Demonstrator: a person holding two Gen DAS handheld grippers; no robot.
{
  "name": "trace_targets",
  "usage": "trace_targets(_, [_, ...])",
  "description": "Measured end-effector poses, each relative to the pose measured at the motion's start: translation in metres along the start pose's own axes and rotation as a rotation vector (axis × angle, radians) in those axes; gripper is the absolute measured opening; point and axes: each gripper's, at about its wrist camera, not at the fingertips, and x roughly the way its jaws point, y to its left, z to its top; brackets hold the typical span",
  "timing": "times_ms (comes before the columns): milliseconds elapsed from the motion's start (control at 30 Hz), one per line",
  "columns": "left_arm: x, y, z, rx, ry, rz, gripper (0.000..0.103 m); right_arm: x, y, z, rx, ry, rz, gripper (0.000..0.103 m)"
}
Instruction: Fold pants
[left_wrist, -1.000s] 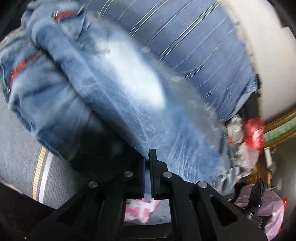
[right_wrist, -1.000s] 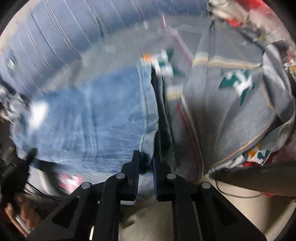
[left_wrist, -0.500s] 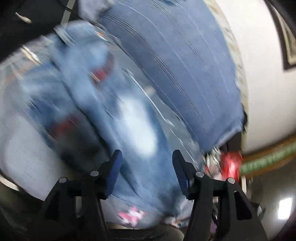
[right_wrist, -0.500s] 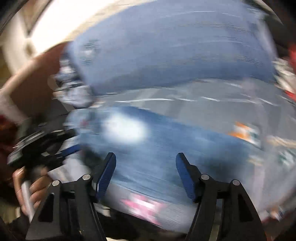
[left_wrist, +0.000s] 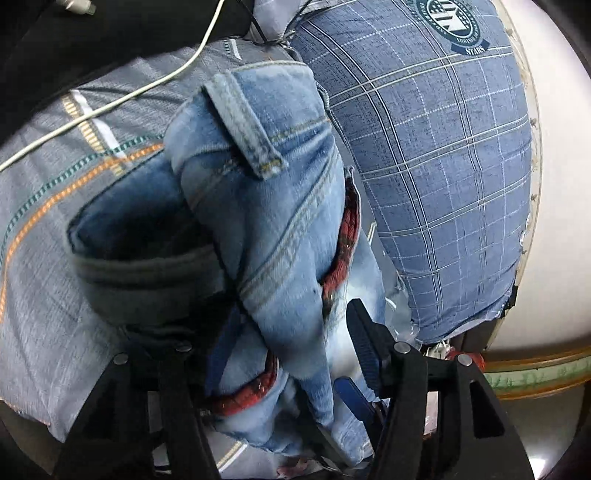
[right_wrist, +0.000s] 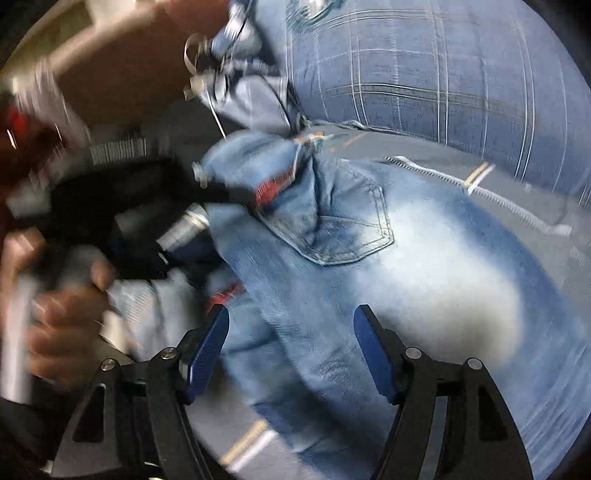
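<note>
Light blue jeans lie bunched on a grey striped bedsheet, waistband, belt loop and red plaid lining showing. My left gripper is open at the waist end. A ridge of denim lies between its fingers, and the left finger is partly hidden by cloth. In the right wrist view the jeans show a back pocket. My right gripper hangs open above the seat with nothing gripped. The left gripper's black body is blurred at the left, held by a hand.
A blue checked pillow lies right beside the jeans, and it fills the top of the right wrist view. A white cable runs over the sheet at the upper left. A white wall stands beyond the pillow.
Both grippers were shut on the denim a second ago and now stand open. Both have swung along the jeans: the left to the waistband, the right over the seat and back pocket.
</note>
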Motion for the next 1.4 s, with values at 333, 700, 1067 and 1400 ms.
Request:
trace_targets(333, [-0.008, -0.007, 0.02, -0.052, -0.113, -0.054, 0.06, -0.027, -0.019, 0.01, 0.122, -0.12, 0.035, 0.007])
trace_targets(700, [-0.061, -0.047, -0.004, 0.166, -0.35, -0.081, 0.015, -0.05, -0.009, 0.009, 0.098, -0.215, 0.081, 0.007])
trace_targets(1067, [-0.038, 0.039, -0.009, -0.065, -0.206, 0.175, 0.018, 0.008, 0.01, -0.04, 0.116, 0.004, 0.116, 0.015])
trace_targets(1400, [-0.046, 0.026, -0.018, 0.033, -0.275, 0.245, 0.041, -0.088, -0.024, -0.054, 0.191, -0.184, 0.076, 0.069])
